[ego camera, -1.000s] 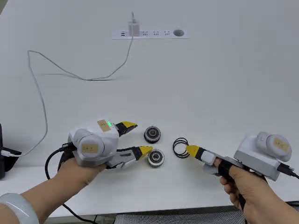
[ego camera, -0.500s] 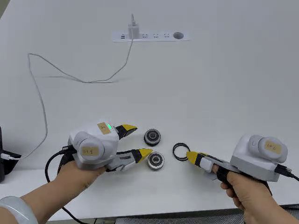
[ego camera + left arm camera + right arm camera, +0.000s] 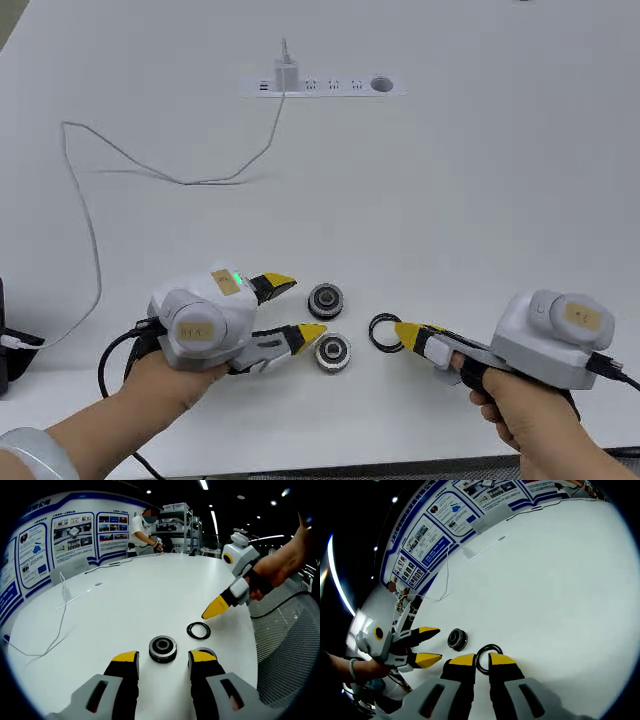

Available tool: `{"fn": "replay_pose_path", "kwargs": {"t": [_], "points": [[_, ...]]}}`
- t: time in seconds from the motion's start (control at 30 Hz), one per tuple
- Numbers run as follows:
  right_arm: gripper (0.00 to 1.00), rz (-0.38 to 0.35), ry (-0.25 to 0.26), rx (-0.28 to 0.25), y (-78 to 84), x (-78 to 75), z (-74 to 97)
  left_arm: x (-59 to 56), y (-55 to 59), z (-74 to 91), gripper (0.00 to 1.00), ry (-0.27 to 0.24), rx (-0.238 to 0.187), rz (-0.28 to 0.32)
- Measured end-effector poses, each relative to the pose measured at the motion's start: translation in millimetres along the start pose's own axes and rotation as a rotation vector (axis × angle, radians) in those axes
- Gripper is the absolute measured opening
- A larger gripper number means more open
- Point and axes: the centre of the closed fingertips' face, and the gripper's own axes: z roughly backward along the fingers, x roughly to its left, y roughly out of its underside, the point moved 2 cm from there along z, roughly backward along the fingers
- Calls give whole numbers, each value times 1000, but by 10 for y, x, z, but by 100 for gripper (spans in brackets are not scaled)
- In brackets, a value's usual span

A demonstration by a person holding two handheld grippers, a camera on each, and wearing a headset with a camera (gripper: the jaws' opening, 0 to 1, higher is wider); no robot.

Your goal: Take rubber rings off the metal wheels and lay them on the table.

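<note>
left gripper [image 3: 293, 308]: jaws spread wide, nothing between them. Near the worktop's front edge, left of the wheels.
right gripper [image 3: 405, 330]: jaws almost together with a thin gap at the tips [image 3: 482, 660]. No grip that I can see. Tip is at the ring's right rim; cannot tell if it touches.
rubber ring [image 3: 385, 332]: black, flat on the worktop [image 3: 470, 200] near the front edge, right of the wheels. Looks slightly doubled, so the count is unclear. From the left gripper view it lies off any wheel [image 3: 198, 630]; in the right gripper view it shows through the jaw gap [image 3: 489, 652].
far wheel [image 3: 325, 299]: flat on the worktop, ahead of the left gripper's open jaws [image 3: 163, 648].
near wheel [image 3: 333, 351]: just beside the left gripper's lower jaw tip, closer to the front edge.
wheels vs ring: near each other, not touching.
power strip [image 3: 322, 86]: by the far edge, with a charger [image 3: 285, 68] plugged in.
cable [image 3: 90, 200]: white, runs from the charger toward the left edge.
</note>
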Motion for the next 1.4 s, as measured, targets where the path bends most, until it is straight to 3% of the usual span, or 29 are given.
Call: {"fn": "replay_pose_path", "kwargs": {"t": [0.63, 1.13, 1.4], "points": [[11, 59, -73, 15, -96, 356, -288, -7, -63, -66, 32, -1, -7, -9], [25, 24, -134, 38, -67, 456, -404, -7, -54, -188, 25, 7, 16, -14], [26, 15, -132, 43, -40, 455, -417, 5, -58, -236, 22, 2, 22, -5]]}}
